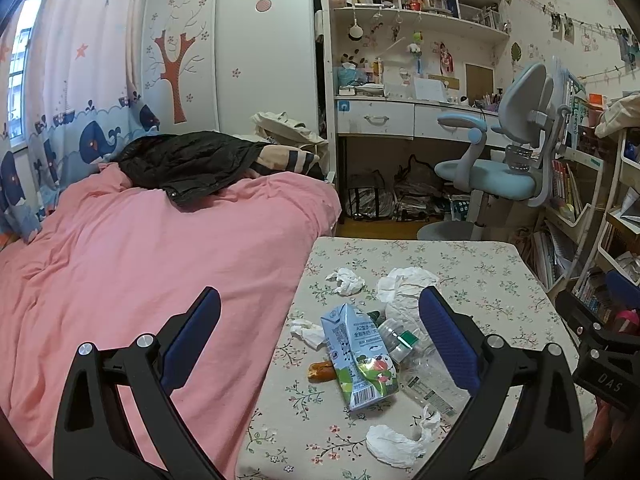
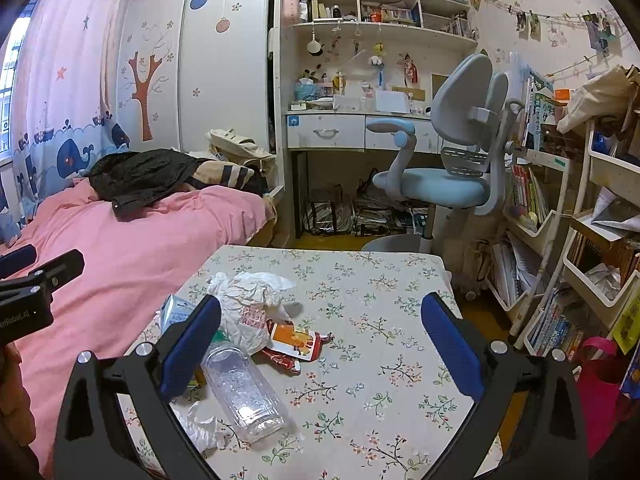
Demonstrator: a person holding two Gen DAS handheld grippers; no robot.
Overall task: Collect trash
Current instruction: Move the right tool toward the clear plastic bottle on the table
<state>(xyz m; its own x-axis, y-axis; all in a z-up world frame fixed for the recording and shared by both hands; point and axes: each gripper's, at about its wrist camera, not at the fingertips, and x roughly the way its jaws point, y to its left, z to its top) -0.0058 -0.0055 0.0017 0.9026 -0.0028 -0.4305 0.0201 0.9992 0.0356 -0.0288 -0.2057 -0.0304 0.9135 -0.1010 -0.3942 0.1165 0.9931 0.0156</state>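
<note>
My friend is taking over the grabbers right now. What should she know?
Left gripper: open, holding nothing, hovering over the trash pile.
Right gripper: open, holding nothing, above the table.
Trash, all on the table: milk carton, clear plastic bottle, red snack wrapper, big crumpled white wrapper, several tissue wads, such as the nearest one, and a small orange scrap.
Done: nothing picked up, as far as the views show.
Left: grab every piece. No bin is in view, so find one first.
</note>
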